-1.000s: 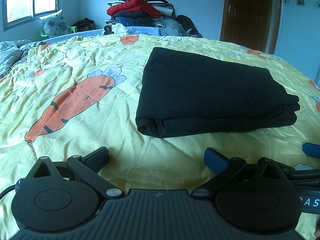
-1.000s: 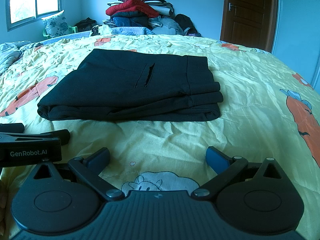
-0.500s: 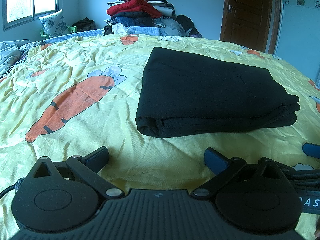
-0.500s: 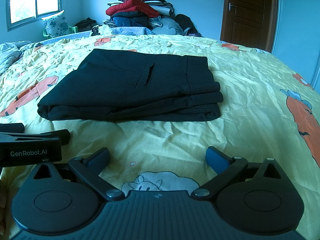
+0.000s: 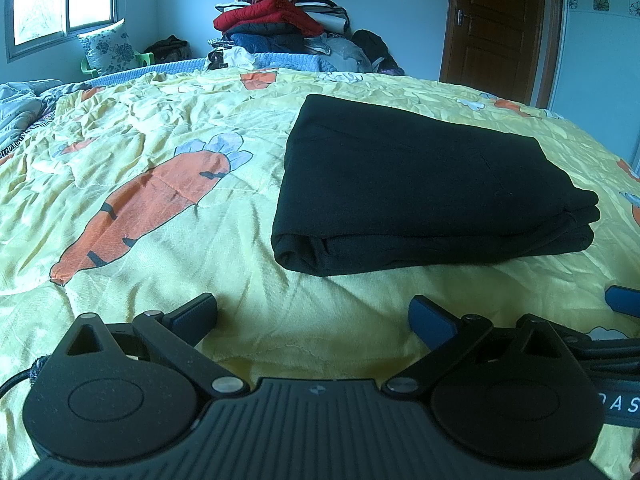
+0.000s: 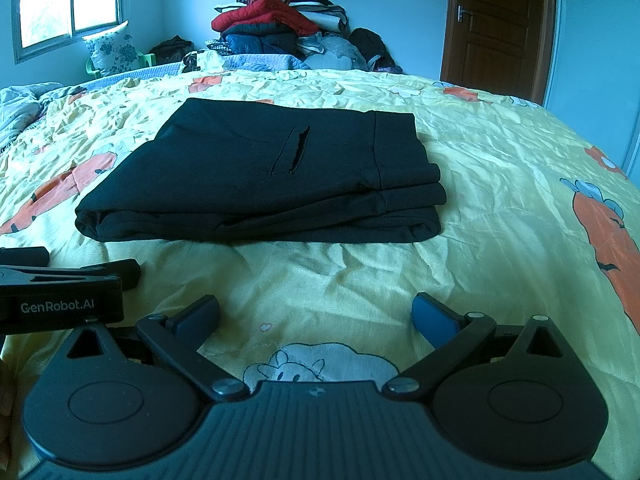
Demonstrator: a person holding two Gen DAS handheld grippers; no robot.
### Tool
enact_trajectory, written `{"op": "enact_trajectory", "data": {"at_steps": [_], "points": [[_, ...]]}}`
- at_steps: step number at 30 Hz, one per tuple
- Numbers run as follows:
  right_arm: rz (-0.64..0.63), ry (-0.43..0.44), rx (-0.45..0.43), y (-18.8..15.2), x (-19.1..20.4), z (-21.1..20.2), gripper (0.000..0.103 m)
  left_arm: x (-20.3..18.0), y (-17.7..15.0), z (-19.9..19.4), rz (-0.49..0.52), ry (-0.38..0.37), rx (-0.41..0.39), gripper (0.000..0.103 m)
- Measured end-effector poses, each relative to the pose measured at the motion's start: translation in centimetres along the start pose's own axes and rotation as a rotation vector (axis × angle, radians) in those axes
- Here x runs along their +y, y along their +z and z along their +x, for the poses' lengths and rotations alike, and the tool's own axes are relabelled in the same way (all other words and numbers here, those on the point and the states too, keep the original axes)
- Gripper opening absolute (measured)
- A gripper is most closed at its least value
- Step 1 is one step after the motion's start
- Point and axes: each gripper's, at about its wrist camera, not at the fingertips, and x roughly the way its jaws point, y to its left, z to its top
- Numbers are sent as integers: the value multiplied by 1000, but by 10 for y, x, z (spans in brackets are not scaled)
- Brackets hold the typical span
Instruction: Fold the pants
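Nothing has moved; folded pants [image 6: 260, 184] lie clear of both spread grippers.

Pants [image 6: 260, 184]: folded, on bedspread [image 6: 500, 184], at 12 o'clock of both grippers.
Left gripper [image 5: 312, 314]: beside right gripper [image 6: 316, 314], at its 9 o'clock.
Clothes pile [image 6: 280, 20]: behind bed, 12 o'clock.
Door [image 6: 500, 24]: 1 o'clock.
Window [image 6: 68, 0]: 10 o'clock.

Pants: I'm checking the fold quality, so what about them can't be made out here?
- Underside of the pants: hidden against the quilt in both views.
- Inner layers: both views show only stacked edges.
- Far edge: foreshortened in both views.
- Fabric detail: black cloth swallows creases, left view.
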Motion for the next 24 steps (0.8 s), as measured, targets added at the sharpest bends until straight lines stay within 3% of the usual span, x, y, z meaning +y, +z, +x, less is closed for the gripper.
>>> {"op": "enact_trajectory", "data": {"at_steps": [10,14,24], "points": [[63,-32,-13,0,-10,-2,103,0,0,0,0,0,0,103],[9,-40,-3,0,-1,0,103,0,0,0,0,0,0,103],[13,-26,0,1,-7,0,103,0,0,0,0,0,0,103]]}}
